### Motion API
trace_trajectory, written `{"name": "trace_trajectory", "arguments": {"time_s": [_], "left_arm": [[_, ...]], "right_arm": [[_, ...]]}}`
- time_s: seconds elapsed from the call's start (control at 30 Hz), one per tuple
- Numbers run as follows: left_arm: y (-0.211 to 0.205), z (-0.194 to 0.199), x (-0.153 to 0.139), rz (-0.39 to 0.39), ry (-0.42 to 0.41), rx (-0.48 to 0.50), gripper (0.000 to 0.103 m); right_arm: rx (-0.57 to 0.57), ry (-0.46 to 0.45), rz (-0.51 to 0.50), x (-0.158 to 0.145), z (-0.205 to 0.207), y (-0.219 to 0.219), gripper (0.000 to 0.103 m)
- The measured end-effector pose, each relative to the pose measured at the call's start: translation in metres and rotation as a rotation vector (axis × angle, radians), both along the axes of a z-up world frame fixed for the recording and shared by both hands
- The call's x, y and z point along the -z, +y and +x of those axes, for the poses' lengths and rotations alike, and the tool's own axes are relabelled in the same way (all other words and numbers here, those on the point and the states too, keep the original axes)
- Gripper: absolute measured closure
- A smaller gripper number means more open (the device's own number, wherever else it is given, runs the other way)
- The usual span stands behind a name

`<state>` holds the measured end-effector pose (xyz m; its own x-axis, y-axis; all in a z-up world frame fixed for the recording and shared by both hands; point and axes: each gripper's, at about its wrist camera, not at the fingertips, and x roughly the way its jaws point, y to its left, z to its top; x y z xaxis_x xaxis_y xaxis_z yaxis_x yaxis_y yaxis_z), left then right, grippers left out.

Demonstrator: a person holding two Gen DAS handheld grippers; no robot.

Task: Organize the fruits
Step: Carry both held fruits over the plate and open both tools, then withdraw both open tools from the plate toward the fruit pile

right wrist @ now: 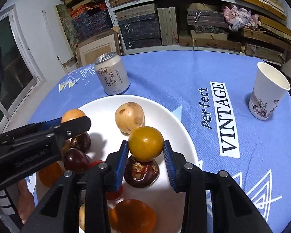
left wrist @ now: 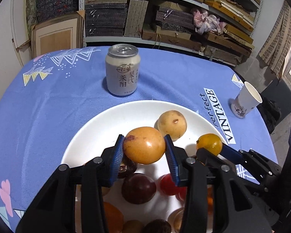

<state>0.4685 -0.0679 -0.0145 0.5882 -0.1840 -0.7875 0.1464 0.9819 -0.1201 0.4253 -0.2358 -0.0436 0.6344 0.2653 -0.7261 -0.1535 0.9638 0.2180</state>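
Note:
A white plate (left wrist: 99,128) on the blue tablecloth holds several fruits. My left gripper (left wrist: 145,145) is shut on a large yellow-orange fruit (left wrist: 144,145) and holds it above the plate. My right gripper (right wrist: 145,147) is shut on a small orange citrus (right wrist: 145,143) above the plate's right side; it also shows in the left wrist view (left wrist: 209,143). A pale yellow fruit (left wrist: 172,124) lies at the plate's far side, also in the right wrist view (right wrist: 129,117). Dark purple fruits (left wrist: 138,188) (right wrist: 141,171), a red one (left wrist: 169,184) and orange ones (right wrist: 132,215) lie on the plate's near side.
A silver drink can (left wrist: 123,70) stands behind the plate, also seen in the right wrist view (right wrist: 112,73). A white paper cup (right wrist: 267,91) stands at the table's right, near the edge. Shelves with boxes (left wrist: 164,19) stand behind the table.

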Motion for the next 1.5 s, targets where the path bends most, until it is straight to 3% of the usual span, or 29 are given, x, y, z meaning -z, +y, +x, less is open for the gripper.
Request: {"name": "trace_trajectory", "arguments": {"time_s": [0.4,0.67,0.9,1.0,1.07,1.2,1.37,1.5], "left_arm": [[-0.007,0.002,0.011,0.008,0.024,-0.004,0.061],[0.005,-0.024,-0.018,0.002,-0.042,-0.022,0.053],[0.033,-0.086,-0.044,-0.013,-0.101,-0.037,0.052],[0.051,-0.123,-0.043,-0.028,-0.108,-0.052,0.043],[0.059,-0.149,-0.038,-0.019,-0.113,-0.059,0.043],[0.068,-0.199,-0.016,0.007,-0.113,-0.058,0.042],[0.074,-0.241,0.012,-0.024,-0.106,-0.053,0.042],[0.07,-0.255,0.021,-0.015,-0.116,-0.019,0.038]], "right_arm": [[0.006,-0.043,-0.005,-0.009,-0.006,-0.003,0.065],[-0.004,-0.099,0.051,-0.038,-0.04,-0.011,0.065],[-0.009,-0.152,0.055,-0.061,-0.094,-0.019,0.065],[-0.008,-0.177,0.064,-0.066,-0.125,-0.022,0.065],[-0.014,-0.18,0.09,-0.065,-0.148,-0.024,0.064],[-0.024,-0.203,0.128,-0.057,-0.187,-0.027,0.053],[-0.027,-0.222,0.08,-0.039,-0.217,-0.02,0.053],[-0.049,-0.178,0.05,-0.022,-0.222,-0.016,0.053]]}}
